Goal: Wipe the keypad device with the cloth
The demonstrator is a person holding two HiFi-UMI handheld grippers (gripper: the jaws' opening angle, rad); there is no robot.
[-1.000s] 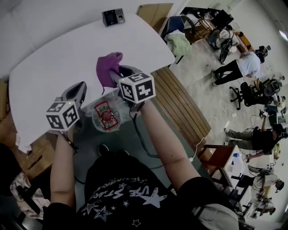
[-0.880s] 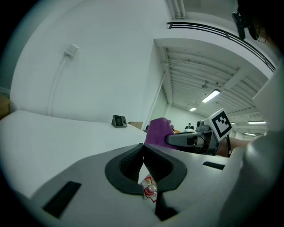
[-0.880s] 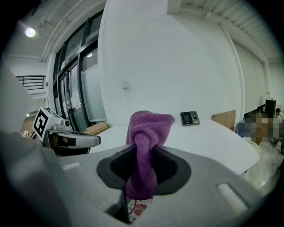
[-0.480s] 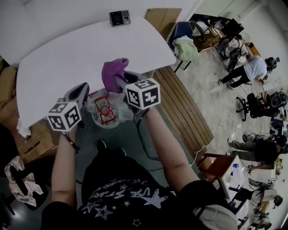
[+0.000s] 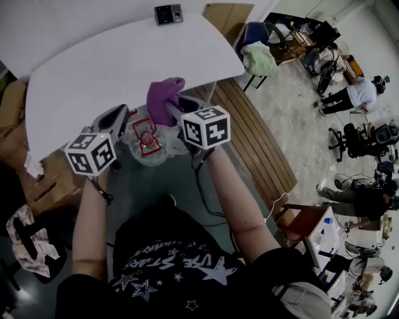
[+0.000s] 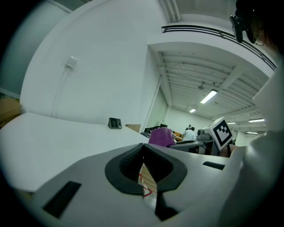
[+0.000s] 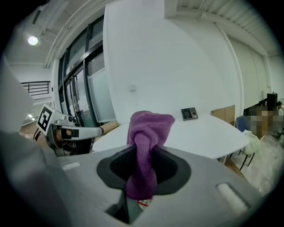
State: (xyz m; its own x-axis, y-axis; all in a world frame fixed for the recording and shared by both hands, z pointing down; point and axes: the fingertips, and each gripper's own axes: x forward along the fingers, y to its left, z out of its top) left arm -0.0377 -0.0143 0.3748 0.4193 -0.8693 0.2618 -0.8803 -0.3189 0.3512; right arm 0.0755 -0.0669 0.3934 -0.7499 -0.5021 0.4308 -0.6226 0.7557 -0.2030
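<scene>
The grey two-jaw left gripper [image 5: 117, 118] with its marker cube is held at the near edge of the large white rounded table [image 5: 93, 68]. In the left gripper view its jaws are seen pressed together, and nothing is caught between them. Just to the right of it, lower than the table edge, a clear round plastic container [image 5: 148, 142] is seen, with a red-printed wrapper inside. Next, the grey right gripper [image 5: 171, 107] is held just beside this container. Its jaws are clamped on the purple terry cloth [image 5: 163, 99], which is bunched up. One part of the cloth stands up above the jaws, and the other end hangs down below them. The cloth is carried in the air over the near table edge. The small dark keypad device [image 5: 168, 14] is placed at the far edge of the table, well apart from both grippers. At the right of the table, a brown slatted wooden bench [image 5: 252, 146] is seen on the floor.
</scene>
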